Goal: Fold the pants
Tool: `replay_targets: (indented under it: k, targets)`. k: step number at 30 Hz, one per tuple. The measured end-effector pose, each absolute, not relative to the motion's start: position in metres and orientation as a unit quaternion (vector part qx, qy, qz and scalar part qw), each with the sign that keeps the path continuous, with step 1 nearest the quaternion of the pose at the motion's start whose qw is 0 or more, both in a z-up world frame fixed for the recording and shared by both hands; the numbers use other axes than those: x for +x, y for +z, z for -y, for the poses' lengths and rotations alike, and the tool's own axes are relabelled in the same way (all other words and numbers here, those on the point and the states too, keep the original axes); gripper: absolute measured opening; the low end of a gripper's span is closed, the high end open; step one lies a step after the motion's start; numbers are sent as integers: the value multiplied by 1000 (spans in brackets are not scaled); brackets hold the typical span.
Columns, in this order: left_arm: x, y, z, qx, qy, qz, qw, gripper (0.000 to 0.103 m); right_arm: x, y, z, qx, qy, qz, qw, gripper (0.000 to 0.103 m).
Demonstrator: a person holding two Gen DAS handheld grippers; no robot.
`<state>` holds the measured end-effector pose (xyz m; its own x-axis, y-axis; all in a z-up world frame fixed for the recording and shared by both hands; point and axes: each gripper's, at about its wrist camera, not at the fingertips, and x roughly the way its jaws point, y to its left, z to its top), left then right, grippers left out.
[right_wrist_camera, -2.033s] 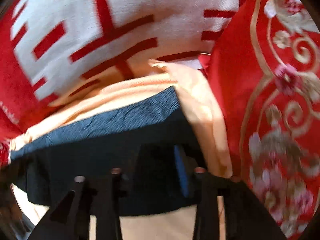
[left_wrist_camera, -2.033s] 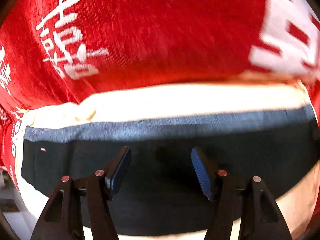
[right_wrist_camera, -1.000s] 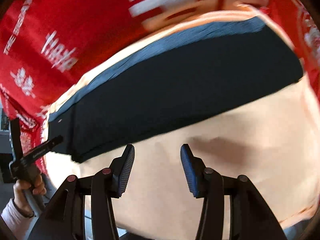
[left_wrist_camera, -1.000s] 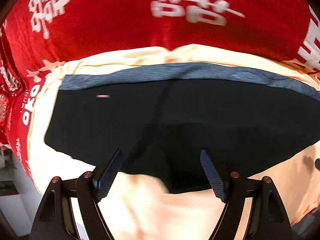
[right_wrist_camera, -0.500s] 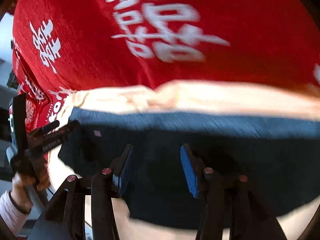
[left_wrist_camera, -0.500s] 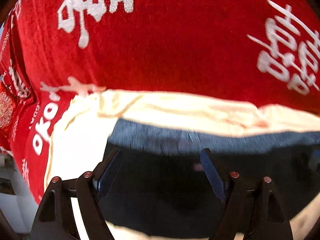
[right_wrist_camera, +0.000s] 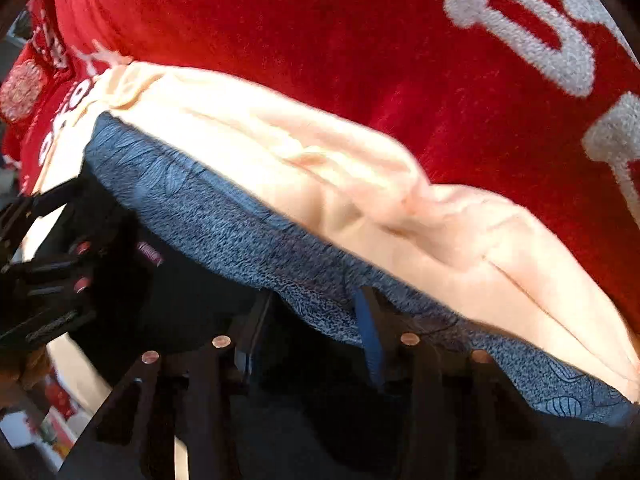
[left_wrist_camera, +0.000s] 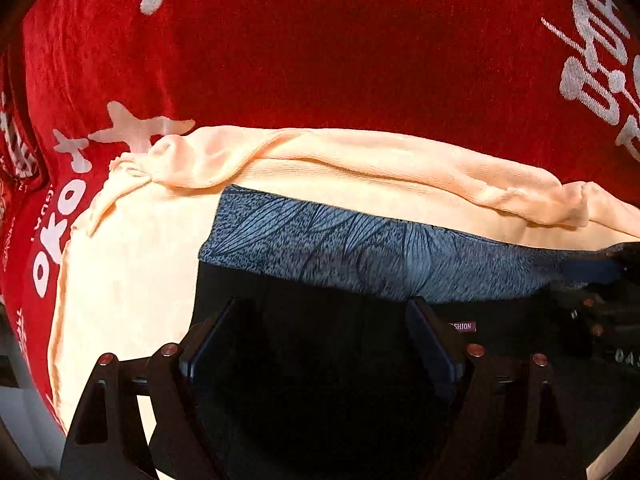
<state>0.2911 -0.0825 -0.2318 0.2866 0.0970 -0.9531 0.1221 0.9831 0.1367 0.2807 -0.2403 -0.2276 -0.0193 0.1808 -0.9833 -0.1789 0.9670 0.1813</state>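
On a pale peach cloth (left_wrist_camera: 120, 280) spread over a red blanket (left_wrist_camera: 340, 48) lie the black pants (left_wrist_camera: 320, 360), their grey-blue patterned waistband (left_wrist_camera: 360, 252) on the far side from both cameras. In the left wrist view the waistband runs left to right across the frame, so the garment's visible long edge lies crosswise to the left gripper (left_wrist_camera: 320, 344); in the right wrist view the same band (right_wrist_camera: 224, 232) slants from upper left down to lower right. A small maroon label (left_wrist_camera: 462, 326) sits on the black fabric just below the band. The left gripper hovers over the pants near the waistband's left end, its jaws spread wide with nothing between them. The right gripper (right_wrist_camera: 312, 336) is over the band farther along, jaws also apart; whether its tips touch the cloth cannot be told, as the dark fabric swallows them. The pants' legs are cut off by the lower frame edges. The peach cloth bunches into a ridge (left_wrist_camera: 360, 160) beyond the waistband. The blanket carries white characters (right_wrist_camera: 520, 20), cropped at the edges.
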Motion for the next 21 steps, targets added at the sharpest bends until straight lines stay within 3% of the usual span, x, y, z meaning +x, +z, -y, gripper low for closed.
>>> replay_targets:
  k: [2, 6, 11, 15, 21]
  targets:
    - [297, -236, 82, 105, -1, -596, 796, 96, 292, -227, 246, 13, 91, -693, 715, 45]
    - [317, -237, 62, 62, 18, -617, 784, 96, 295, -207, 273, 83, 55, -667, 738, 47]
    - [293, -209, 59, 81, -8, -601, 795, 96, 238, -163, 296, 75, 60, -648, 756, 48]
    - [274, -231, 59, 132, 1, -616, 776, 98, 181, -188, 313, 89, 29, -698, 710, 56]
    - [256, -215, 46, 66, 19, -631, 773, 98, 88, -172, 354, 322, 39, -641, 696, 56]
